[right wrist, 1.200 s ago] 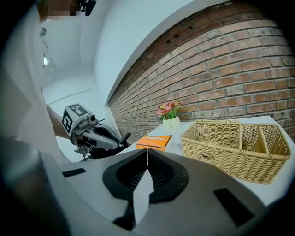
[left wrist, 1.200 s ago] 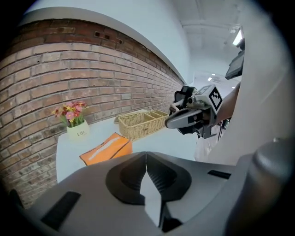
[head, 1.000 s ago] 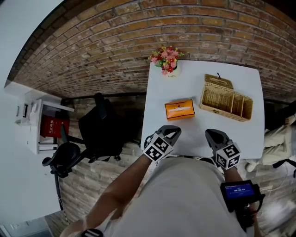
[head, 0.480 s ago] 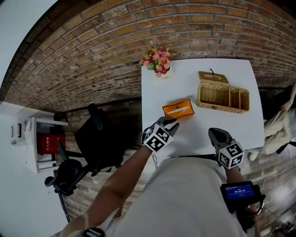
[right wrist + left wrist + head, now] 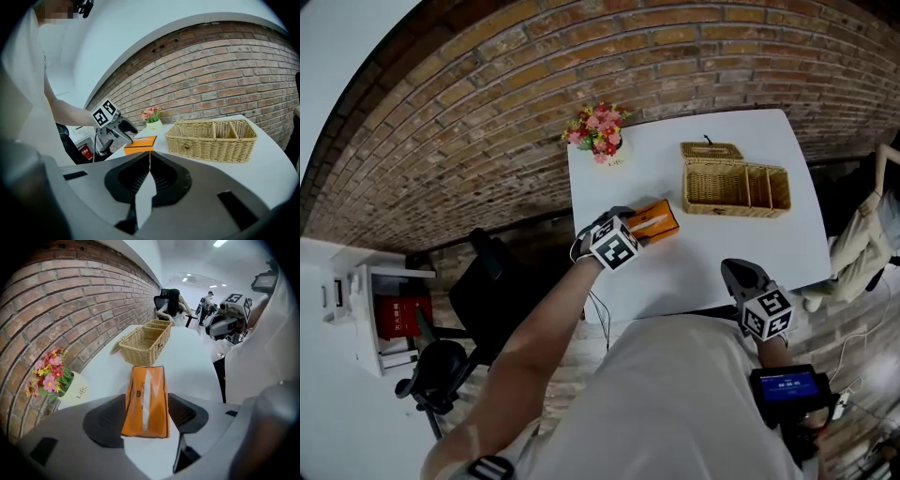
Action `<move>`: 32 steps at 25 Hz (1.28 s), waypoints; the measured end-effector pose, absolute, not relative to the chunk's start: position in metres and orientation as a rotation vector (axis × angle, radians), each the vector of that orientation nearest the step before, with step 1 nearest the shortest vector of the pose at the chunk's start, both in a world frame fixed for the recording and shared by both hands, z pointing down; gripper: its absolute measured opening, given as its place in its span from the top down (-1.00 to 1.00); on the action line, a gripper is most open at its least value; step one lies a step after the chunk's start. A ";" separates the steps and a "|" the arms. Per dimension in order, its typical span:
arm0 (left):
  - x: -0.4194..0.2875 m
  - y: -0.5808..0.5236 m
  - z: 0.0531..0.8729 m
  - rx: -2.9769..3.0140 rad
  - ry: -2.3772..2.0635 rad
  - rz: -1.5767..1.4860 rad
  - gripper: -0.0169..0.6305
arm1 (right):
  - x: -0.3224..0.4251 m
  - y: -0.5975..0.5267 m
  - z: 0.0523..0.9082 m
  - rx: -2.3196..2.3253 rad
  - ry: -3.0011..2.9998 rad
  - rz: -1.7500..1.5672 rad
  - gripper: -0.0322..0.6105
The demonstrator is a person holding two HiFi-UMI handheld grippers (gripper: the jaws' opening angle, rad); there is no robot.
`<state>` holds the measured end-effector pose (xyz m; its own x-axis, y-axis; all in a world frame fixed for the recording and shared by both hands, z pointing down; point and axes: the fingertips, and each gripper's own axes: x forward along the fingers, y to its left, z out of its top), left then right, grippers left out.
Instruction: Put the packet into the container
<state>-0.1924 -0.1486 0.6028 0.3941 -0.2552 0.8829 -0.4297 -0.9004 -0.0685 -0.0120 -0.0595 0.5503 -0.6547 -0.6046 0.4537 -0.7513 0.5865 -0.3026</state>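
So, I'm straddling the orange packet [image 5: 657, 220] on the white surface [image 5: 712, 253] with the left gripper [image 5: 146, 414], jaws opening wide to fit round it, not pinching yet. The wicker container [image 5: 731, 199] sits well apart beyond it. The right gripper [image 5: 149, 174] is closed on nothing, parked aside.

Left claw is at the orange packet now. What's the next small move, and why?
Probably close the left claw on the orange packet. Its jaws are opening with the packet lying lengthwise between them, not yet pressed, and the wicker basket stands open beyond it.
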 end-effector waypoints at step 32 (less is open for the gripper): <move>-0.209 -0.136 0.620 2.284 -0.575 1.696 0.48 | 0.057 -0.099 0.564 1.075 -2.529 0.720 0.87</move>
